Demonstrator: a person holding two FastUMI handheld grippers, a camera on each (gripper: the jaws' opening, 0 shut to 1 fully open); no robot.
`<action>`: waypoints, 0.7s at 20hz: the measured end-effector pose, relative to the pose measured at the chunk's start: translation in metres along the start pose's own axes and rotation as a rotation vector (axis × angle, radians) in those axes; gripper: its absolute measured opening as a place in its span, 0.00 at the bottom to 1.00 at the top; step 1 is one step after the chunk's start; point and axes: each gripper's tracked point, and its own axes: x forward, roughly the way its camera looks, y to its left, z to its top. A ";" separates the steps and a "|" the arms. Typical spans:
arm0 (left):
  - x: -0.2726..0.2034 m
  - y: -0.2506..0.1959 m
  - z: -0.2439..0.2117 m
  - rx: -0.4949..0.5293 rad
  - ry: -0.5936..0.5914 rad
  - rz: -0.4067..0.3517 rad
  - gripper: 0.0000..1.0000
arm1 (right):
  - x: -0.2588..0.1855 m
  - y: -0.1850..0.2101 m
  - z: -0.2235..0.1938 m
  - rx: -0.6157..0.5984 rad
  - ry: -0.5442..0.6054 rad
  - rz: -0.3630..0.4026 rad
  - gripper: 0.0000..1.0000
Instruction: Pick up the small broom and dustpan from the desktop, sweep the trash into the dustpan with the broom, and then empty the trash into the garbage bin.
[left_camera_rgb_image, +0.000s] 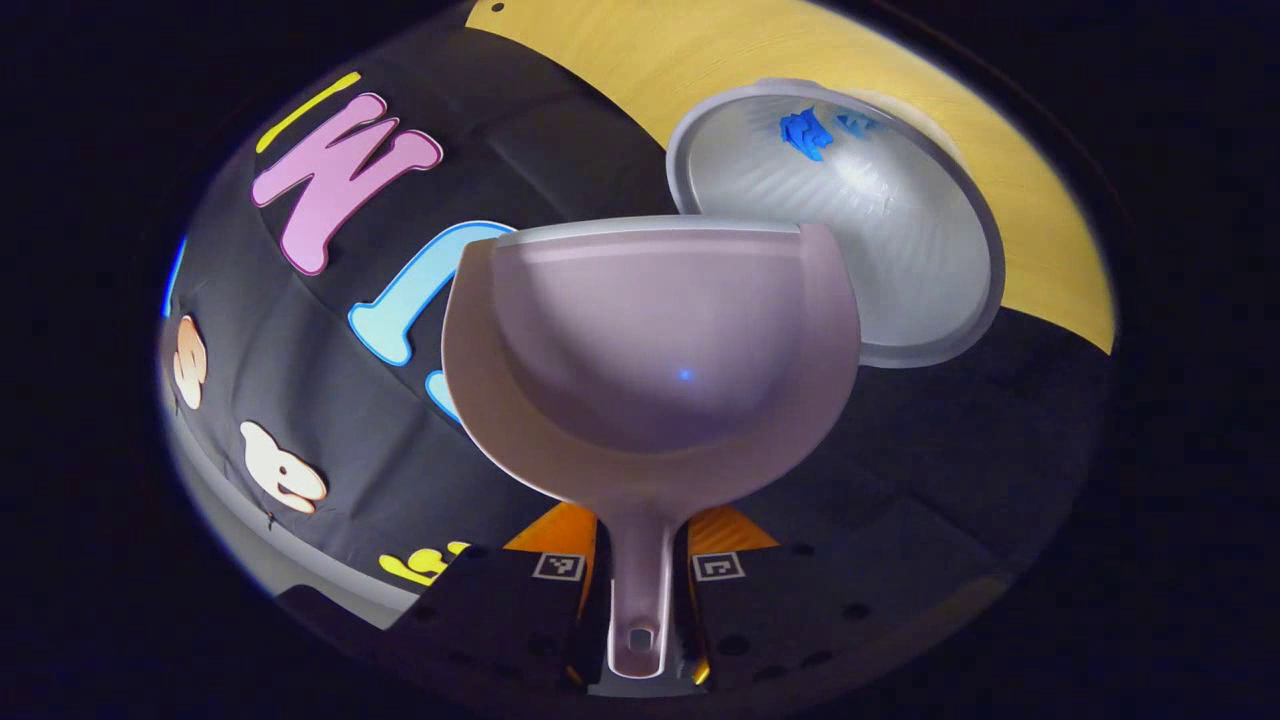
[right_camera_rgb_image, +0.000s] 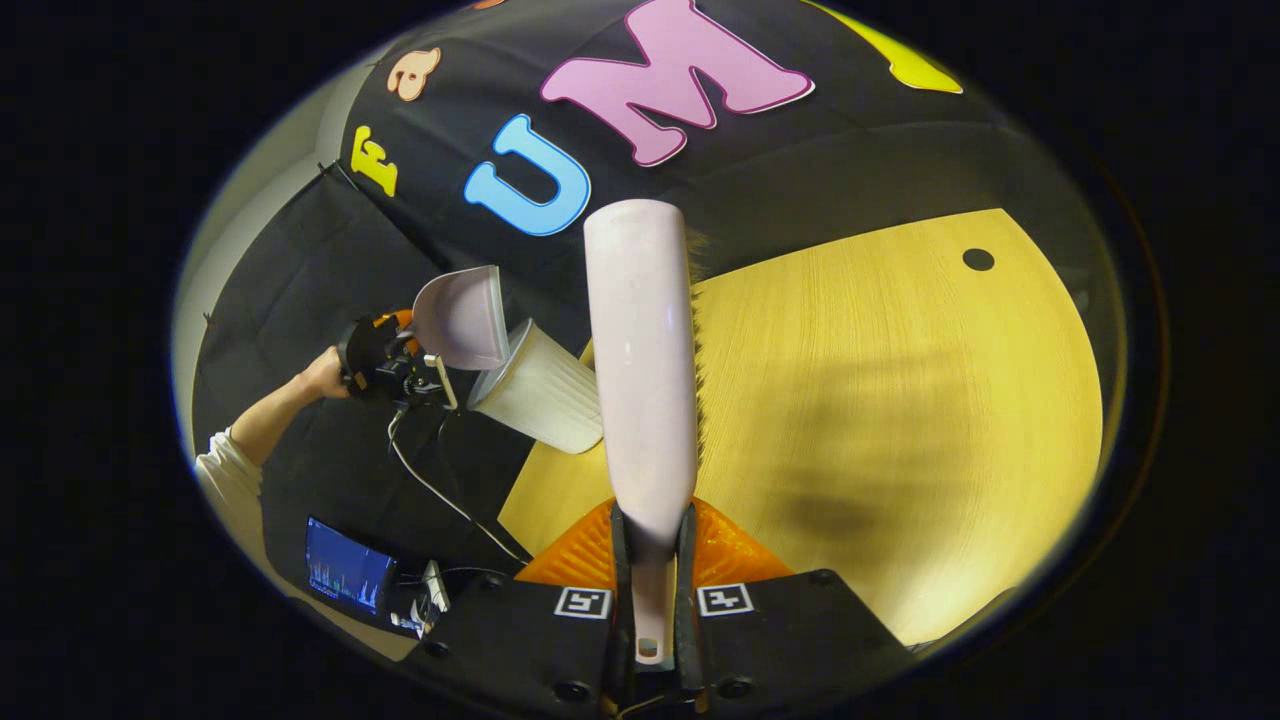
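Note:
My left gripper (left_camera_rgb_image: 640, 570) is shut on the handle of the pale pink dustpan (left_camera_rgb_image: 650, 350), whose scoop is held up with its lip at the rim of the white garbage bin (left_camera_rgb_image: 890, 260). Blue scraps of trash (left_camera_rgb_image: 805, 132) lie inside the bin. In the right gripper view the same dustpan (right_camera_rgb_image: 465, 318) tips against the ribbed bin (right_camera_rgb_image: 545, 390), held by the other gripper (right_camera_rgb_image: 385, 360) and a hand. My right gripper (right_camera_rgb_image: 650, 560) is shut on the handle of the pale pink broom (right_camera_rgb_image: 642, 370), which points away over the yellow wooden desktop (right_camera_rgb_image: 880, 400); its bristles show along the right edge.
The bin stands at the left end of the desktop (left_camera_rgb_image: 1040, 200). A small screen (right_camera_rgb_image: 350, 578) and a cable lie low at the left in the right gripper view. A round dark hole (right_camera_rgb_image: 978, 259) sits at the desktop's far corner.

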 end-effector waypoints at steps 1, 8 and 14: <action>0.002 -0.002 -0.001 -0.040 0.002 -0.022 0.24 | 0.000 -0.001 -0.002 -0.005 0.004 -0.003 0.17; -0.032 -0.041 0.004 -0.613 0.037 -0.324 0.23 | 0.007 0.007 -0.003 0.005 0.027 -0.034 0.17; -0.113 -0.069 0.123 -1.155 -0.114 -0.743 0.23 | 0.016 -0.004 0.005 0.023 0.086 -0.244 0.17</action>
